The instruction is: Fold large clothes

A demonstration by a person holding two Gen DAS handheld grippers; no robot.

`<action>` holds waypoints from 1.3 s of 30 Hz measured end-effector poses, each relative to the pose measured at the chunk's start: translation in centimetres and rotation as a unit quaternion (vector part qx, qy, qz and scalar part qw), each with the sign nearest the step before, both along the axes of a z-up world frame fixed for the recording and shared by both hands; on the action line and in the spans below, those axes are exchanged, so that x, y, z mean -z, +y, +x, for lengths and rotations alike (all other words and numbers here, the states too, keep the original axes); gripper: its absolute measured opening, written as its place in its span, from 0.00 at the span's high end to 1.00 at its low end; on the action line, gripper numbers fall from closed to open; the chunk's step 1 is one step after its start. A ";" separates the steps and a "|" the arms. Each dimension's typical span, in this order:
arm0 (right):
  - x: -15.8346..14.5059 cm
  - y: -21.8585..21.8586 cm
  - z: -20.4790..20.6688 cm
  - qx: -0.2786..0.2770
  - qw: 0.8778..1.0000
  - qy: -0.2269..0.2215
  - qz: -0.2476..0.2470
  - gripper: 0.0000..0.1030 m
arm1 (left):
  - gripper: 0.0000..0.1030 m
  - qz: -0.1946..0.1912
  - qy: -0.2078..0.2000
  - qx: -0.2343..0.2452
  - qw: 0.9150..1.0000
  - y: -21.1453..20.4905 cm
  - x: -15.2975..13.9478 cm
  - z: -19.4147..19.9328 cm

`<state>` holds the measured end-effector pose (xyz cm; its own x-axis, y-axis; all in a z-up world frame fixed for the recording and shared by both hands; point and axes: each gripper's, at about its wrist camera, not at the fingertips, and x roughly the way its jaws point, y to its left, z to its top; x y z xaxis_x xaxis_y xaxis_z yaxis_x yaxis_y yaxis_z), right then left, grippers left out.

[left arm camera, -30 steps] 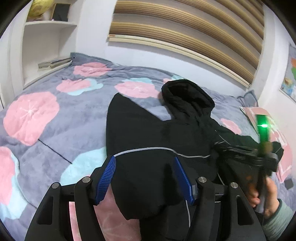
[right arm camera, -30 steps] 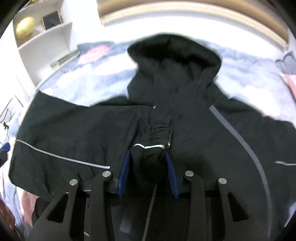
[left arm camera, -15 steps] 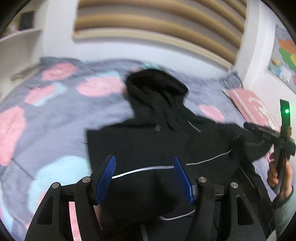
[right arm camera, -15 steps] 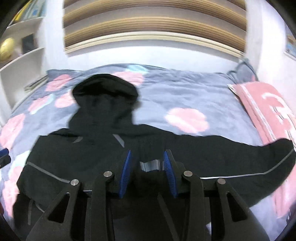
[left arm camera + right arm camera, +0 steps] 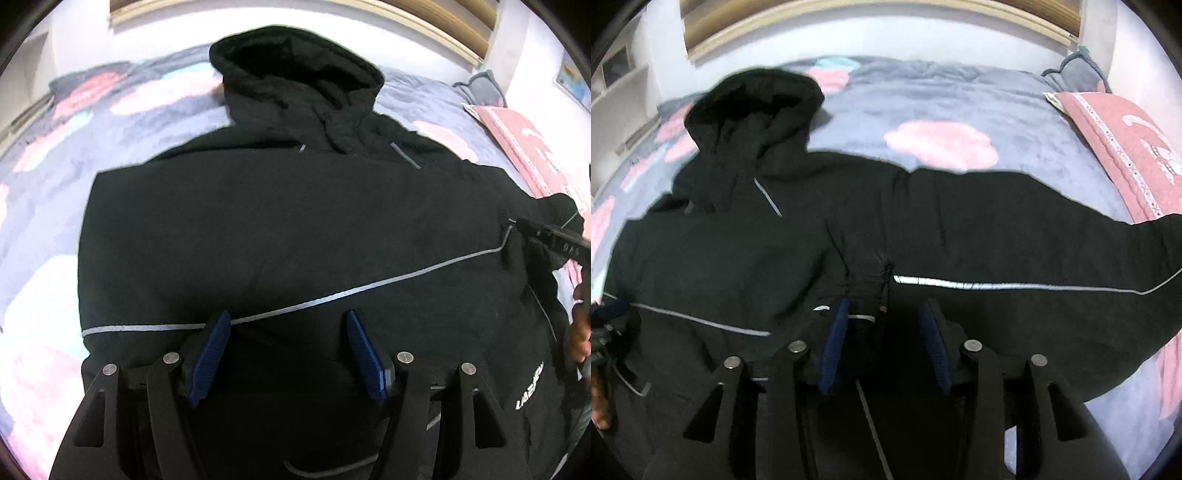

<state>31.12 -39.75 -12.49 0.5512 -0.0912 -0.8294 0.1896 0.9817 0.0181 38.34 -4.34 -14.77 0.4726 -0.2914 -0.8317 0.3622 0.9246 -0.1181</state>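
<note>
Since 0.5 s ago, right gripper jaws widened, sleeve cuff released; left gripper wide, empty. Black jacket lies flat on bed, long sleeve extending rightward from right gripper, the nearer one.

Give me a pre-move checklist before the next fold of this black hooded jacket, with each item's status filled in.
1. Jacket spread on the bed, hood toward the headboard: ok.
2. Left gripper open, blue pads wide apart over the body panel: ok, though whether fabric sits between them: cannot tell.
3. Right gripper open, bunched cuff lying against its left pad: grip not ok.
4. Sleeve stretched out toward the pink pillow, not yet folded in: not ok.
5. Hem edge flat: cannot tell, it is hidden below both grippers.
</note>
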 end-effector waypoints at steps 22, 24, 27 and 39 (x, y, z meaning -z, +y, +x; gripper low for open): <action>0.8 -0.3 -2.0 0.034 0.996 -0.026 0.083 0.25 | 0.25 0.000 -0.034 -0.005 0.999 -3.3 1.6 -0.9; -1.1 -1.3 -3.6 0.070 0.995 -0.063 0.038 0.25 | 0.25 -0.001 -0.044 -0.006 0.999 -3.2 1.5 -1.3; -4.1 -4.0 -6.5 0.122 0.986 -0.107 -0.042 0.16 | 0.24 0.007 -0.056 -0.007 0.998 -3.5 1.7 -1.7; -7.8 -24.2 -14.9 0.244 0.963 -0.091 -0.074 0.09 | 0.23 0.008 -0.072 -0.009 0.997 -3.4 2.0 -1.8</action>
<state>16.18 -63.92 -4.73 0.5470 -0.4861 -0.6815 0.6362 0.7706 -0.0389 36.55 -7.76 -16.72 0.5926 -0.2686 -0.7594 0.3568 0.9328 -0.0515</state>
